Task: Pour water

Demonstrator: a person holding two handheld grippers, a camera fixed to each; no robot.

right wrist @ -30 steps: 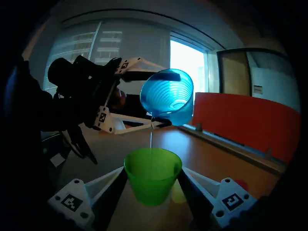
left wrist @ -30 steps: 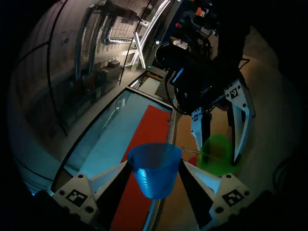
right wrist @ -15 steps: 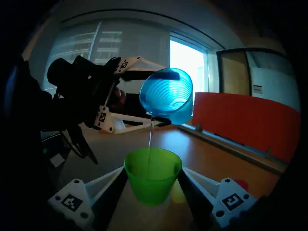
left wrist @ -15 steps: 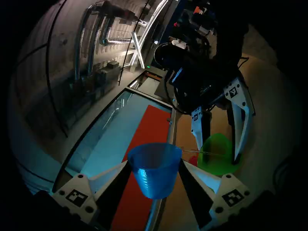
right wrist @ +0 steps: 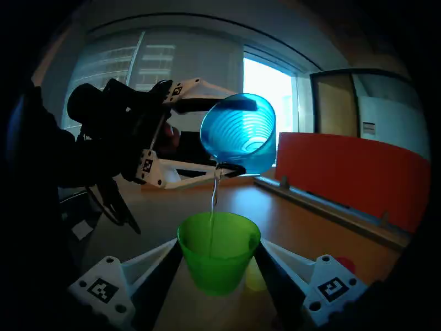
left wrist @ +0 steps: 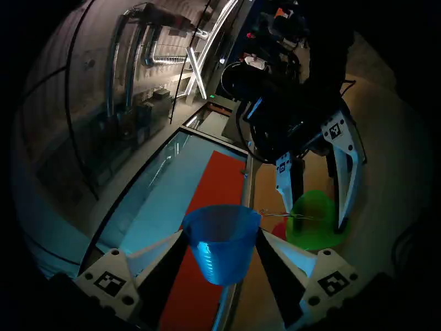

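Observation:
My left gripper (left wrist: 221, 251) is shut on a blue plastic cup (left wrist: 221, 241), tipped on its side. In the right gripper view that blue cup (right wrist: 238, 135) hangs above with its mouth facing me, and a thin stream of water (right wrist: 212, 193) falls from its rim. The stream lands inside a green cup (right wrist: 219, 251), upright and held between the fingers of my right gripper (right wrist: 219, 259). In the left gripper view the green cup (left wrist: 314, 218) sits farther off between the right gripper's white fingers (left wrist: 346, 165).
A wooden table (right wrist: 308, 226) lies under both cups, with an orange partition (right wrist: 358, 176) along its far edge. A bright window (right wrist: 267, 94) is behind. The hand and dark sleeve (right wrist: 49, 160) holding the left gripper are at the left.
The blue cup has tipped slightly further and risen a little. The water stream has grown thicker and more curved. The green cup has stayed still.

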